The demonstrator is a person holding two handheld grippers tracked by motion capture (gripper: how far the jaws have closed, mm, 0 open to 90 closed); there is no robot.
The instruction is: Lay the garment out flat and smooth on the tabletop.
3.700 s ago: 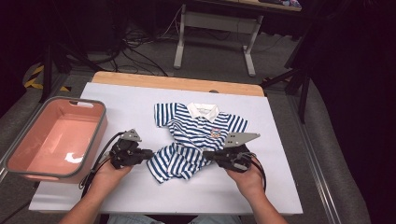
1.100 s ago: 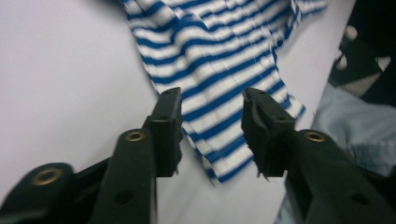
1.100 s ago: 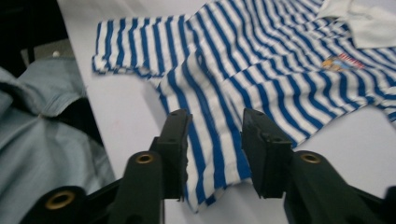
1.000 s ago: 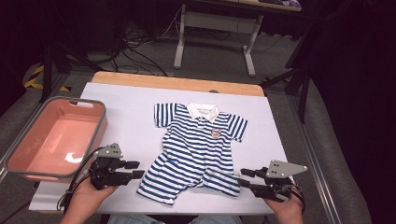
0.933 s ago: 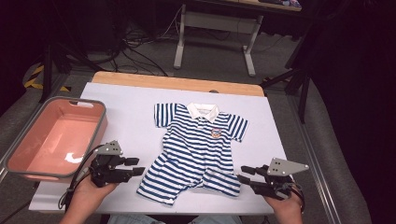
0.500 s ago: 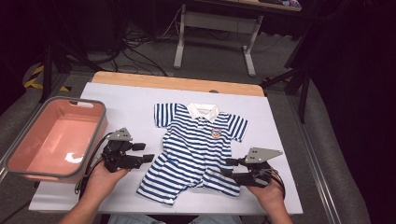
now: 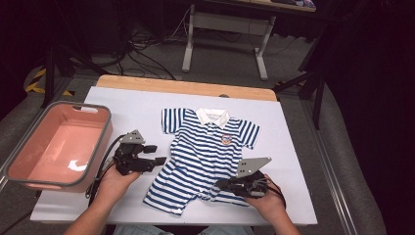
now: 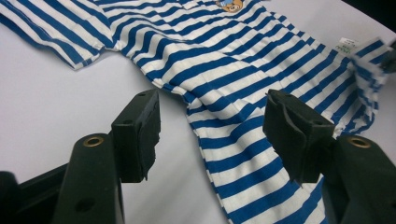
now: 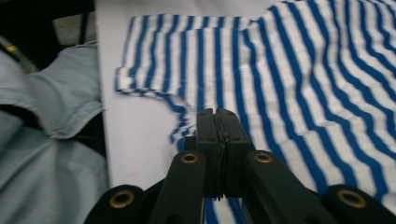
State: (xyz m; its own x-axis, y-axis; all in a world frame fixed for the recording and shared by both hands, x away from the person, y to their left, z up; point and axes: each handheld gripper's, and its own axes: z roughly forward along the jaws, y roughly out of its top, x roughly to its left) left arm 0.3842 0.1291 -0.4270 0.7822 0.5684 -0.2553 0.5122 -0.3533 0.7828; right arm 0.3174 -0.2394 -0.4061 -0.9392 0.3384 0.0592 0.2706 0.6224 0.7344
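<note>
You see the white-covered wooden table [image 7: 293,147] brightly lit from above while the room around it sinks into darkness. A glare patch shines inside the pink plastic bin [image 7: 49,147]. Both gripper views are soft (jaws nearest the lens blur most).

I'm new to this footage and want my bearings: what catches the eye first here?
A blue-and-white striped baby romper lies spread flat in the middle of the white table. A pink bin sits at the table's left edge. The right gripper is shut on the romper's lower leg; the left gripper is open at its left side.
</note>
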